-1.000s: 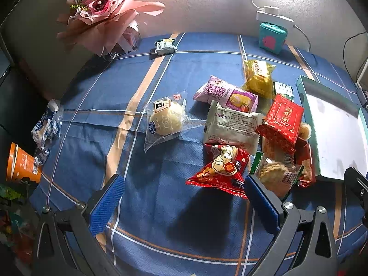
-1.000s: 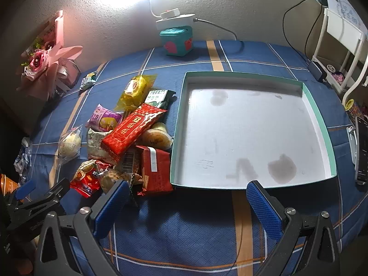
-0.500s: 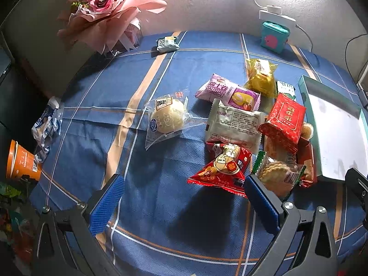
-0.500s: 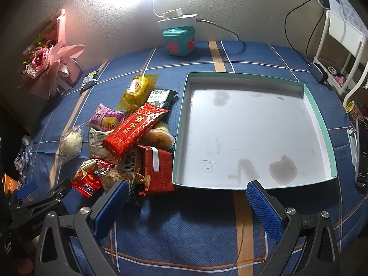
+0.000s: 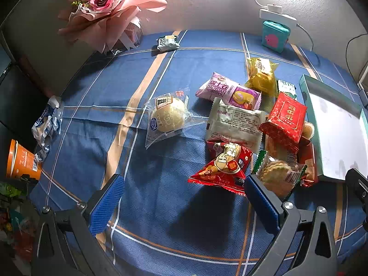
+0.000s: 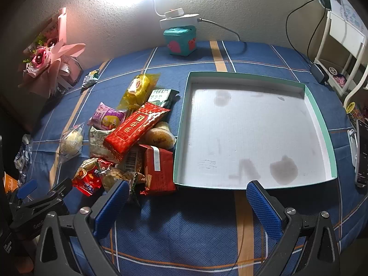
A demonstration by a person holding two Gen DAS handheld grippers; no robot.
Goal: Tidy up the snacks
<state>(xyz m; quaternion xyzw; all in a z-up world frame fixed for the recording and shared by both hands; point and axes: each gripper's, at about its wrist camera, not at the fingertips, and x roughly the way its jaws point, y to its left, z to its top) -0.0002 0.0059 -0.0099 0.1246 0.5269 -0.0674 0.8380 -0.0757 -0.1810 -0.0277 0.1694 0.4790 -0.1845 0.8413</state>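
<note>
Blue cloth (image 5: 161, 197): snack pile (image 6: 135, 138) beside tray (image 6: 319, 115) (bare inside).

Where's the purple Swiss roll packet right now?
The purple Swiss roll packet lies on the blue tablecloth at the pile's far left side, between the yellow packet and the white wrapper.

The snack pile (image 6: 135, 138) lies on the tabletop (image 6: 195, 218) just left of the tray (image 6: 181, 124); the bouquet (image 6: 46, 57) stands far left behind it.
</note>
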